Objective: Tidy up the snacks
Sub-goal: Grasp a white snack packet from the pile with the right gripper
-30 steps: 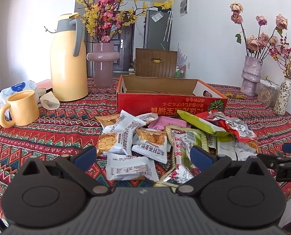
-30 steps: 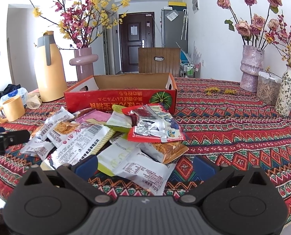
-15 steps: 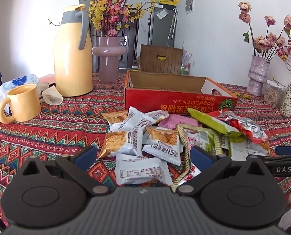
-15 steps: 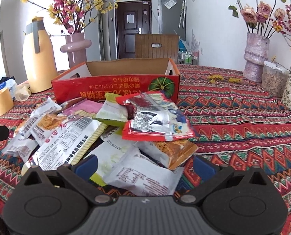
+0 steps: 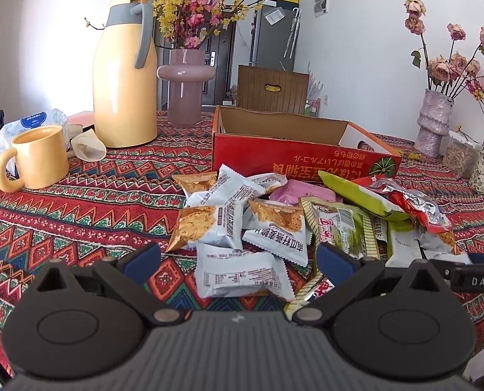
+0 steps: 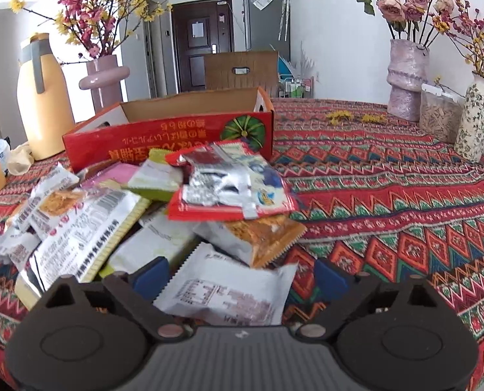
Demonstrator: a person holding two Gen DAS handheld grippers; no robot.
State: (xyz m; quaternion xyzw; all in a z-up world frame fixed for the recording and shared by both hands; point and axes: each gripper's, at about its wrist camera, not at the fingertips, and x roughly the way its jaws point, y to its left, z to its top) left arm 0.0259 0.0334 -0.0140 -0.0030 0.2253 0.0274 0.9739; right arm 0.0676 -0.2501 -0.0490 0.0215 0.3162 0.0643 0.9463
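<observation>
Lying in a loose heap on the tabletop (image 5: 79, 215), just before an open red cardboard box (image 5: 294, 159), are snack packets (image 5: 274, 215): white wrappers printed with crackers, a green bag, a crinkled red foil one. Left tongs (image 5: 238, 260) hover spread around a white packet (image 5: 242, 275), not touching. Right tongs (image 6: 242, 273) are closing around another white packet (image 6: 229, 290), pads apart from it. A yellow jug (image 5: 124, 75) and flower vases stand behind on the patterned red cloth.

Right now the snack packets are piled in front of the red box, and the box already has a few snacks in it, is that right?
Not quite. The snack packets are piled in front of the red box, but the part of its inside that both wrist views show holds none.
</observation>
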